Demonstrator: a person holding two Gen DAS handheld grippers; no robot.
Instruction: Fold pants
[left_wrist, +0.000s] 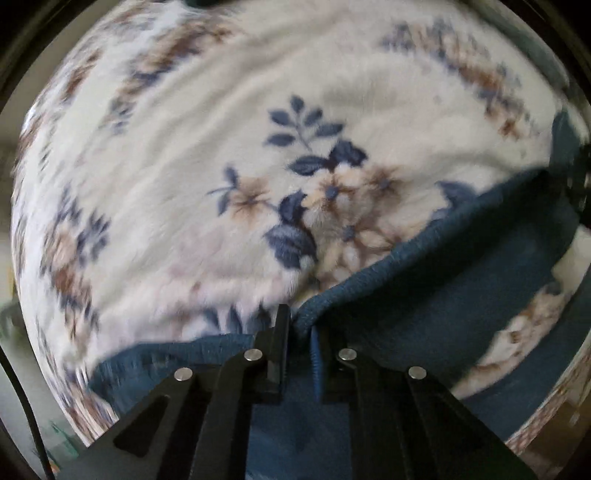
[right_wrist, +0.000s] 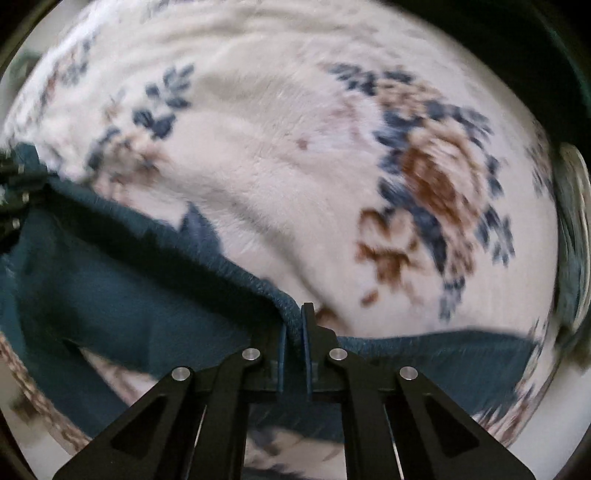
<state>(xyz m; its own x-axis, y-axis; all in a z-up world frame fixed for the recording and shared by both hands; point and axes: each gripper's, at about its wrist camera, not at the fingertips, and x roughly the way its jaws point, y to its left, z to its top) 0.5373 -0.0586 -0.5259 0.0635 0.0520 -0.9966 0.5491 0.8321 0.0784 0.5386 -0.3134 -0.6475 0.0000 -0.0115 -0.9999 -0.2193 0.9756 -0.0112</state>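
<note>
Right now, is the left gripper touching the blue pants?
Touching. The left wrist view shows the left gripper with its jaws shut on the ribbed edge of the blue pants, fabric pinched between them.

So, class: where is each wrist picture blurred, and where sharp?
Left wrist view: the floral blanket smears towards the rim, while the left gripper pinching the blue pants is crisp. Right wrist view: blur is heavier, yet the right gripper stays sharp.

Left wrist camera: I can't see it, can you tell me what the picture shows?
The left gripper is shut on the ribbed edge of dark blue pants, viewed from above. Under them lies a fluffy white blanket with blue and tan flowers. The picture is blurry at the edges.
</note>
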